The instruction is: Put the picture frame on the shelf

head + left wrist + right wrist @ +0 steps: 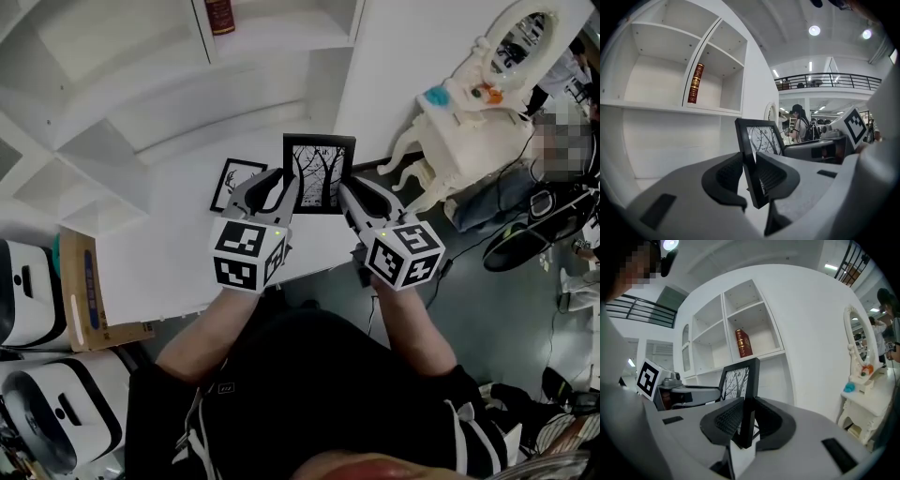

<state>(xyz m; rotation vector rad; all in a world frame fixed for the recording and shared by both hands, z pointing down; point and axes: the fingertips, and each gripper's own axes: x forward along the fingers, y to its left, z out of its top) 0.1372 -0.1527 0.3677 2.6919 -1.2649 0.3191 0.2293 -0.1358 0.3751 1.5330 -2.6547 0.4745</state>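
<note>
A black picture frame (319, 173) with a bare-tree print is held upright above the white table, between both grippers. My left gripper (283, 187) is shut on its left edge; in the left gripper view the frame (754, 154) stands clamped between the pads. My right gripper (349, 192) is shut on the right edge, and the frame (743, 394) sits pinched in its jaws. The white shelf unit (187, 66) rises ahead, with open compartments (661, 79).
A second small framed print (234, 183) lies on the white table (169, 253). A red book (218, 16) stands in a shelf compartment. A white dressing table with oval mirror (469, 103) is at the right. A cardboard box (89, 291) and white cases are at the left.
</note>
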